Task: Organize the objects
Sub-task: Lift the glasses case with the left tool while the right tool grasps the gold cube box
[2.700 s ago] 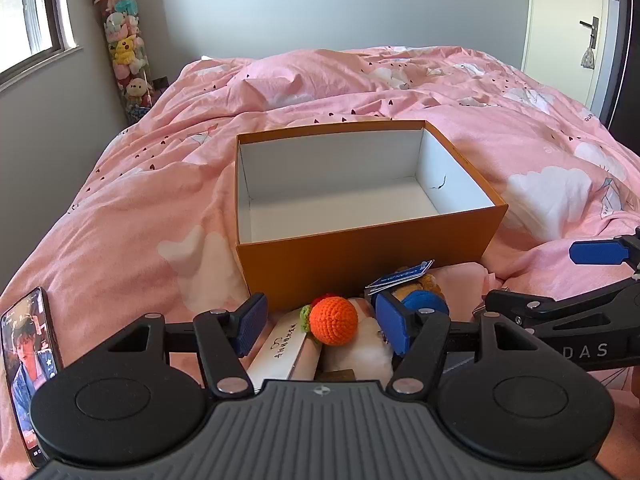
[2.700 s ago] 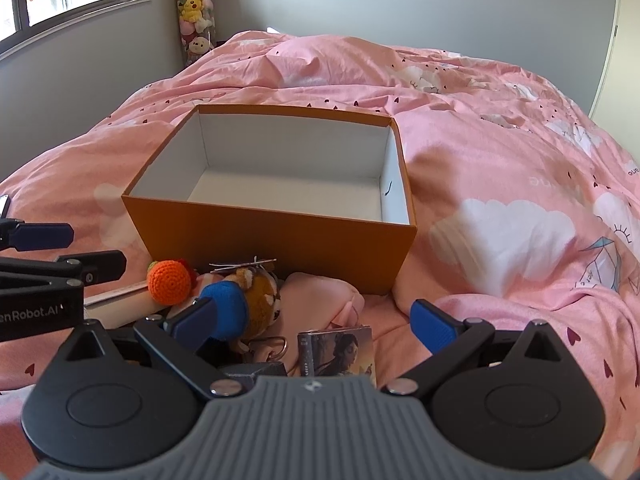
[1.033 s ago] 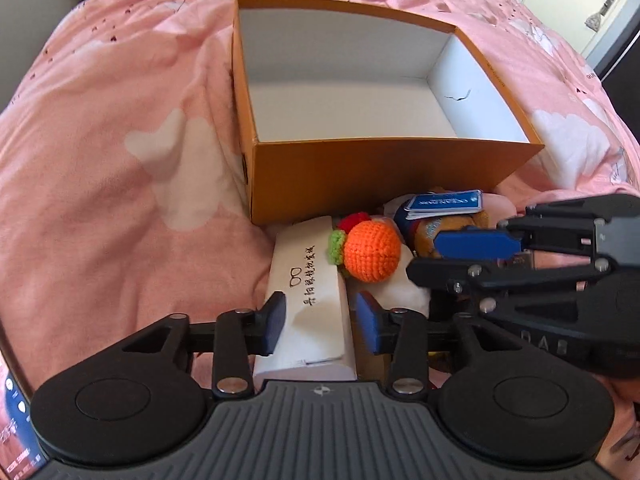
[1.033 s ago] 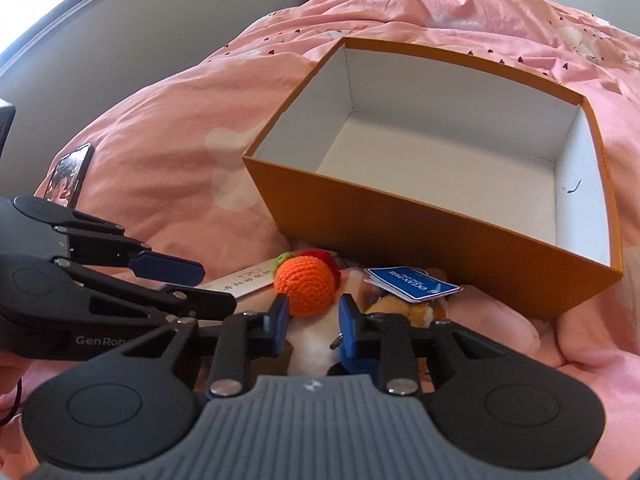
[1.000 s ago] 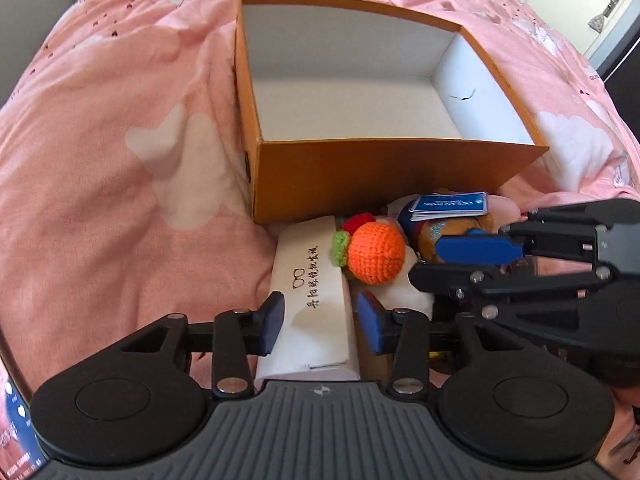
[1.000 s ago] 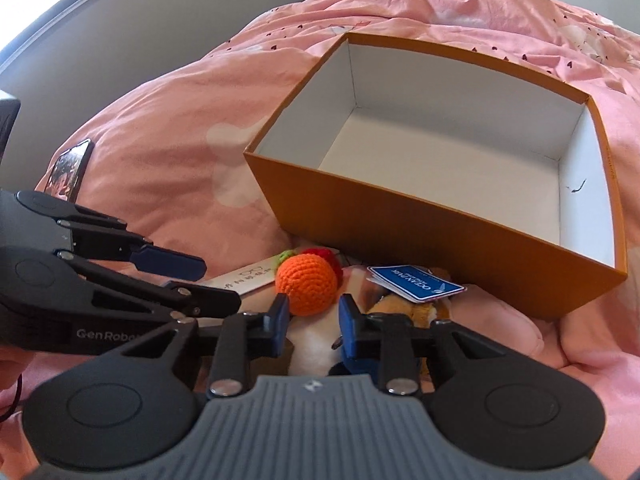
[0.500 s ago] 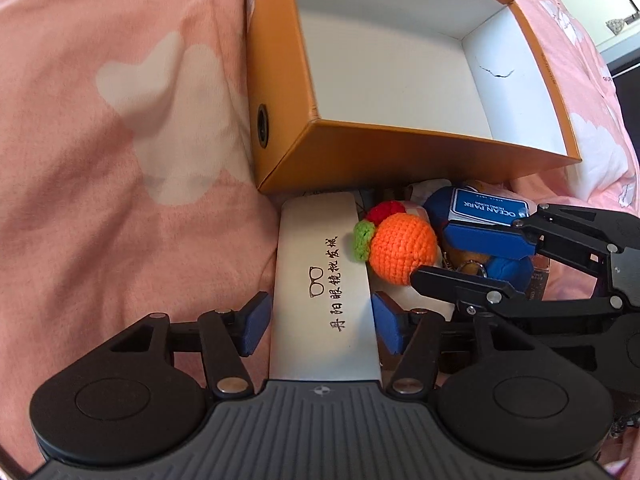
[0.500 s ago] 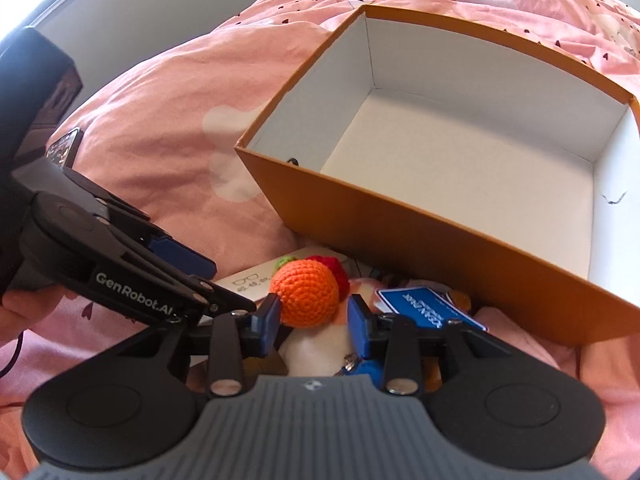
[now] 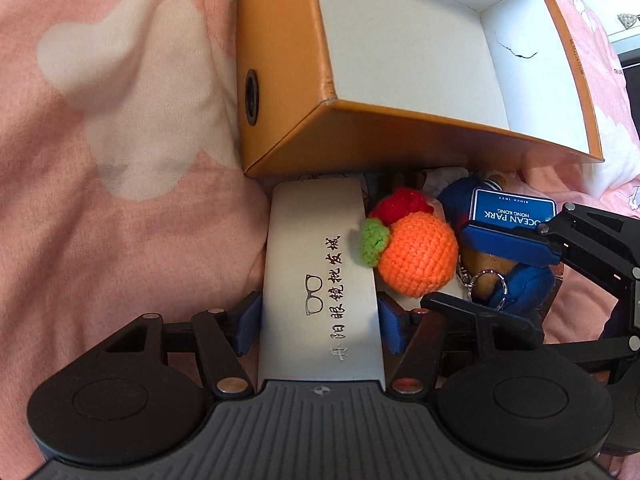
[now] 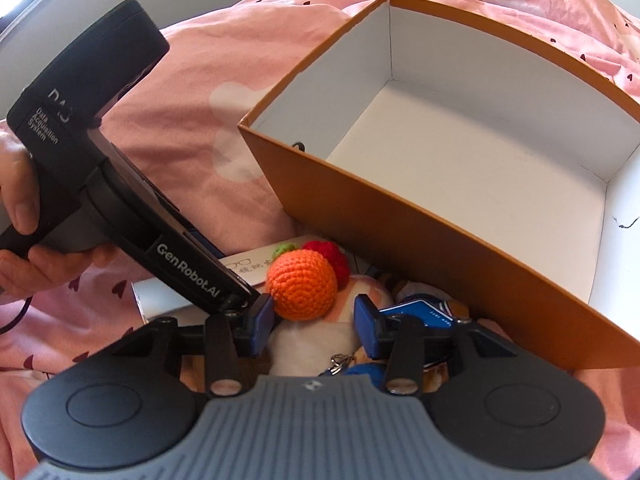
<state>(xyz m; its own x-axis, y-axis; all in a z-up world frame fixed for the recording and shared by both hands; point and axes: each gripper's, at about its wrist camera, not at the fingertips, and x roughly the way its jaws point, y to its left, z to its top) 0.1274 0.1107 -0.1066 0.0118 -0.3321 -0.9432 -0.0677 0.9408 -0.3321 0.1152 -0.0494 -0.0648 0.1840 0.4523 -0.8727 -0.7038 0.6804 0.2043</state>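
Note:
An empty orange box with a white inside lies on the pink bed; it also shows in the right wrist view. In front of it lies a pile. My left gripper straddles a white glasses case, its blue pads at the case's two sides. My right gripper is open around an orange crocheted ball, which also shows in the left wrist view. Whether the pads touch the ball is unclear. The right gripper shows in the left wrist view too.
A blue Ocean Park tag lies on a blue and brown plush keychain right of the ball. A white plush lies under the ball. Pink bedding surrounds everything. A hand holds the left gripper.
Both grippers have moved down and forward into the pile. The left one has slid over the glasses case. The right one has come up to the orange ball.

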